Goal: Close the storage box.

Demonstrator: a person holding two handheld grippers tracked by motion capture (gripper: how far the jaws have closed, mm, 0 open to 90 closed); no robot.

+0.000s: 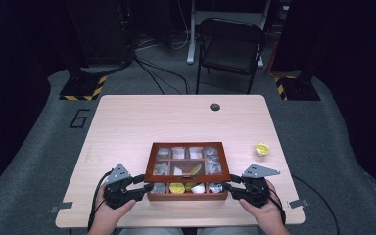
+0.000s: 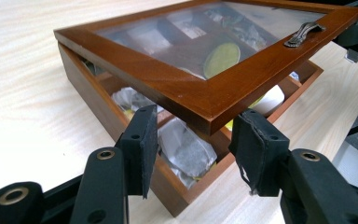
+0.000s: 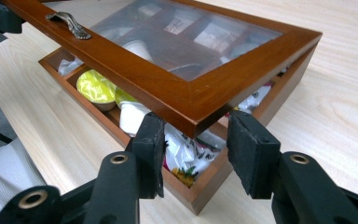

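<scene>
A brown wooden box with several compartments stands near the table's front edge. Its glass-paned lid, with a metal handle at the front, is tilted up a little off the base. My left gripper is shut on the lid's front left corner. My right gripper is shut on its front right corner. Under the raised edge lie tea bags and yellow-topped capsules.
A small yellow-topped cup sits on the table to the right of the box. A round cable hole lies near the far edge. Beyond the table stands a dark folding chair, with cables on the floor.
</scene>
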